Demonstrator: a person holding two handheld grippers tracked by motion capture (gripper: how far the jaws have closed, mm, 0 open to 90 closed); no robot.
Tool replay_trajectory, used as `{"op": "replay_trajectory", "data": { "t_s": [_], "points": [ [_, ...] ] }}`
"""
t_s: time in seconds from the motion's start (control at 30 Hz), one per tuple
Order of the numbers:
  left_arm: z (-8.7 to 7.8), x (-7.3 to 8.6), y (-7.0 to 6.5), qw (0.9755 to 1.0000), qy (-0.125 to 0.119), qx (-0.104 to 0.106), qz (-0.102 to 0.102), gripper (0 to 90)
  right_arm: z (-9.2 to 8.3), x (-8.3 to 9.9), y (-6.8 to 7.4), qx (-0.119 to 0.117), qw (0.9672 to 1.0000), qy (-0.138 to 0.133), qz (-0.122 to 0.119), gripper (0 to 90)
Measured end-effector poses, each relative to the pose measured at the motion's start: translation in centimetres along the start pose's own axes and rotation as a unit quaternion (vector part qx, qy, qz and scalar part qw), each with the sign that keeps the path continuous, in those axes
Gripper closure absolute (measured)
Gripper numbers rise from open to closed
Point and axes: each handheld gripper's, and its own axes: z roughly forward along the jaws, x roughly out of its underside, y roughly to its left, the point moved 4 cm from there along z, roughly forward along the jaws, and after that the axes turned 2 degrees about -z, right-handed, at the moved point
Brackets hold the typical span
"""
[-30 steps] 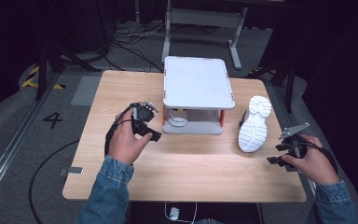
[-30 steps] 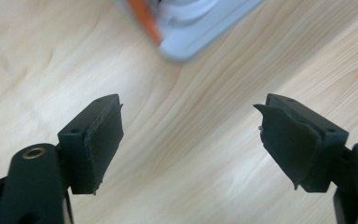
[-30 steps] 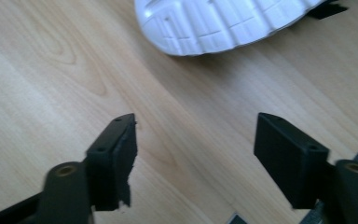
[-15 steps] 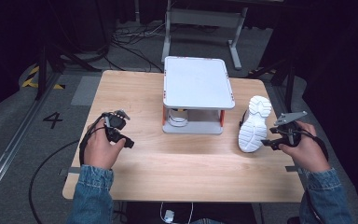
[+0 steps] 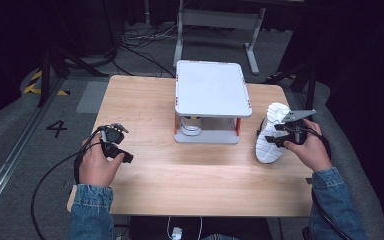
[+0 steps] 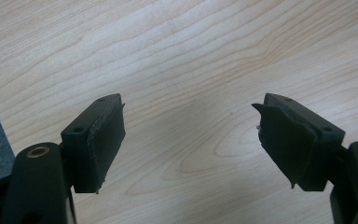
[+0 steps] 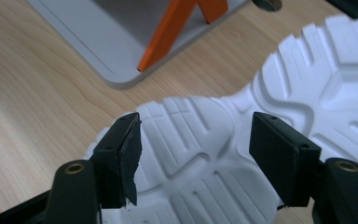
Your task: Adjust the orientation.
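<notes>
We note the right gripper [image 7: 193, 156] gaping wide over the white shoe [image 7: 270, 116], lower frame; left gripper [image 6: 191, 144] wide, empty.

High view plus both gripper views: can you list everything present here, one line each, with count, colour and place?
Table: one, light wood, centre.
Two-tier stand: one, white-grey with orange legs, table's far middle.
White object under the stand's top: one, on the lower tier; cannot tell what.
Shoe: one, white, on its side with the sole showing, right of the stand.
Metal frame: one, grey, on the floor beyond the table.
Left gripper: black, open, over bare wood.
Right gripper: black, open, jaws either side of the sole.
</notes>
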Motion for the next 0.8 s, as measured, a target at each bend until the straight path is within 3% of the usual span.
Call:
{"op": "replay_trajectory", "data": {
  "t_s": [0.1, 0.2, 0.27, 0.33, 0.43, 0.53, 0.57, 0.63, 0.8],
  "points": [
    [0.1, -0.2, -0.1, 1.0, 0.003, 0.003, 0.007, 23.2, 0.1, 0.4, -0.3, 0.006, 1.0, -0.003, 0.002, 34.5],
    [0.3, -0.5, -0.2, 1.0, 0.004, 0.005, 0.005, 23.2, -0.5, 1.2, -0.6, 0.003, 0.9998, 0.011, 0.018, 34.5],
    [0.3, -0.8, -0.4, 0.9999, 0.004, 0.005, 0.01, 23.2, -1.0, 2.2, -1.0, 0.005, 0.999, 0.035, 0.029, 33.5],
    [0.2, -1.4, -0.8, 0.9999, -0.005, 0.004, 0.015, 23.6, -1.5, 3.4, -1.6, -0.004, 0.997, 0.054, 0.056, 30.0],
    [0.0, -2.4, -1.7, 0.9992, -0.017, 0.008, 0.035, 24.6, -1.7, 5.7, -2.7, -0.011, 0.9933, 0.091, 0.069, 29.2],
    [0.2, -3.1, -2.3, 0.9985, -0.022, 0.01, 0.049, 25.0, -1.1, 7.2, -3.3, 0.005, 0.9918, 0.11, 0.064, 27.8],
    [0.2, -3.2, -2.4, 0.9984, -0.021, 0.011, 0.051, 25.0, -0.9, 7.5, -3.4, 0.005, 0.9913, 0.111, 0.071, 27.7],
    [0.3, -3.4, -2.5, 0.9984, -0.02, 0.011, 0.051, 24.9, -0.7, 7.3, -3.5, 0.004, 0.9936, 0.088, 0.071, 28.0],
    [0.3, -3.2, -2.4, 0.9987, -0.019, 0.01, 0.047, 24.9, 1.5, 5.9, -2.6, 0.009, 0.9982, 0.039, 0.045, 22.2]
  ]
}}
